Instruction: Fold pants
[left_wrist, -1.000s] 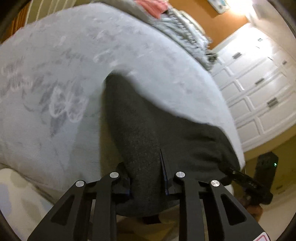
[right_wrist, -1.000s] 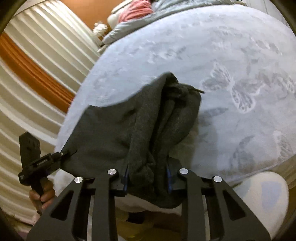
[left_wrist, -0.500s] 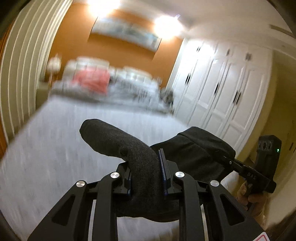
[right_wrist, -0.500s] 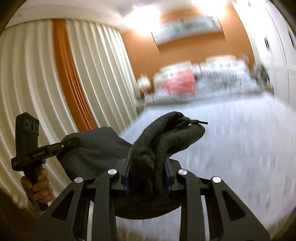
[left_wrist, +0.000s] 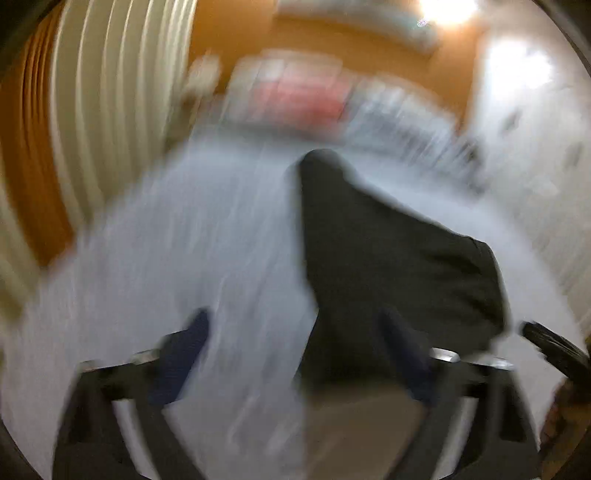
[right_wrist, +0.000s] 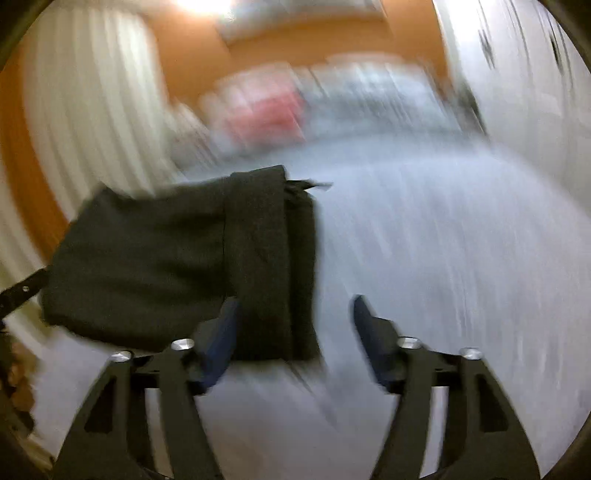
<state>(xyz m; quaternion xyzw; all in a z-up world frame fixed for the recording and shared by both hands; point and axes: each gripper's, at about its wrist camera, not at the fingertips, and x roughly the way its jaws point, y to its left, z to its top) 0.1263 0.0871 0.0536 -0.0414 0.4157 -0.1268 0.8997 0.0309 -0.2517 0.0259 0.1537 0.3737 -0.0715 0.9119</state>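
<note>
Both views were smeared by motion; fine detail was lost.

My left gripper (left_wrist: 295, 347) had its jaws opening, fingers spread wide. The dark grey pants (left_wrist: 388, 258) lay partly between them, over toward the right-side finger (left_wrist: 406, 354), which was dark and hard to separate from the cloth. The left-side finger (left_wrist: 184, 350) stood clear over bare bedspread. I saw no pad pressing cloth; the pants were let go.

My right gripper (right_wrist: 291, 332) was likewise opening its jaws. One edge of the pants (right_wrist: 184, 258) ran between the fingers, close against the left-side finger (right_wrist: 221, 336); the right-side finger (right_wrist: 373, 336) stood apart from the cloth with pale bedspread showing in the gap. Released here too.

The pants lay as a folded dark bundle on the bed (right_wrist: 443, 258), near its foot edge, the edge closest to both grippers. In the right wrist view a thicker band of layered cloth ran along the bundle's right side, with a small cord end (right_wrist: 317, 184) sticking out at its far corner.

At the far end of the bed, a blurred pink cushion (left_wrist: 306, 99) sat among pale bedding. White curtains (left_wrist: 110, 110) hung on one side, white cupboard doors (right_wrist: 517, 92) on the other, against an orange wall (right_wrist: 192, 55).

In each view, the other gripper's tip showed at the frame edge beside the pants.
</note>
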